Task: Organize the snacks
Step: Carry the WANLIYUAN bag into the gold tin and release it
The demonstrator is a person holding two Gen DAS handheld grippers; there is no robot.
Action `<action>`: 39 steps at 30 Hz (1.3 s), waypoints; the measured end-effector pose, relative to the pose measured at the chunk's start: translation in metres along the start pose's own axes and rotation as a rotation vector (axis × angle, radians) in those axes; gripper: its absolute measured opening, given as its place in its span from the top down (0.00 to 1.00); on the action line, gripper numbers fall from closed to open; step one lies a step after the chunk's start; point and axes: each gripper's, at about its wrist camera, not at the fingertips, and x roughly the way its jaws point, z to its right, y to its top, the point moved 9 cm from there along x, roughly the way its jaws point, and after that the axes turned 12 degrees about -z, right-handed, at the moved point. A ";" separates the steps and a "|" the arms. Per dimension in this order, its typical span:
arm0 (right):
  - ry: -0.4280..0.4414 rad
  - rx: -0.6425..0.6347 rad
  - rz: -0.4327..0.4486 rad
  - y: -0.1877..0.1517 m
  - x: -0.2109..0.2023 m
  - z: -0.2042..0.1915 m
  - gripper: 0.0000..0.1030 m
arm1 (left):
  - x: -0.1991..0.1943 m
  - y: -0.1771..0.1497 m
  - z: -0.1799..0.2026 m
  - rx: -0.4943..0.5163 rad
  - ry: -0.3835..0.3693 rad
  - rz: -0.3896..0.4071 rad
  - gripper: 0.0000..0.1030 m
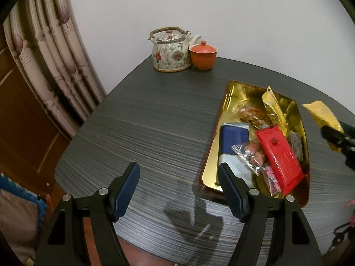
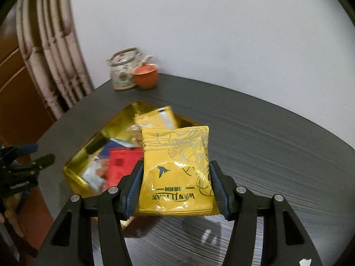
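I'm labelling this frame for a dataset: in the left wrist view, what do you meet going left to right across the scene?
Curtain → floral teapot → orange lidded cup → gold tray of snacks → yellow packet held in the right gripper at the right edge.

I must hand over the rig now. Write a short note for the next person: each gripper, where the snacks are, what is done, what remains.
Left gripper: open, empty, held above the table beside the near end of the gold tray.
Right gripper: shut on the yellow packet, held in the air near the tray's right side.
Done: already in the tray are a red packet, a blue packet, another yellow pouch and some clear bags.
Left: place the yellow packet in the tray and let go. Other loose snacks are not in view.
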 end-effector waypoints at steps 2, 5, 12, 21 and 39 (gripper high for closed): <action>0.001 -0.027 -0.011 0.002 0.006 -0.015 0.48 | 0.000 0.000 0.000 -0.001 0.002 0.002 0.29; 0.006 -0.060 -0.035 0.002 0.020 -0.032 0.48 | 0.000 0.001 -0.001 -0.010 -0.003 0.002 0.29; 0.015 -0.071 -0.070 0.007 0.049 -0.054 0.48 | 0.002 -0.001 -0.003 -0.021 -0.009 -0.008 0.29; 0.008 -0.073 -0.102 0.003 0.074 -0.065 0.47 | 0.002 -0.001 -0.001 -0.020 -0.023 -0.010 0.29; -0.018 -0.057 -0.042 0.000 0.052 -0.071 0.15 | 0.000 -0.001 0.003 -0.008 -0.023 -0.005 0.29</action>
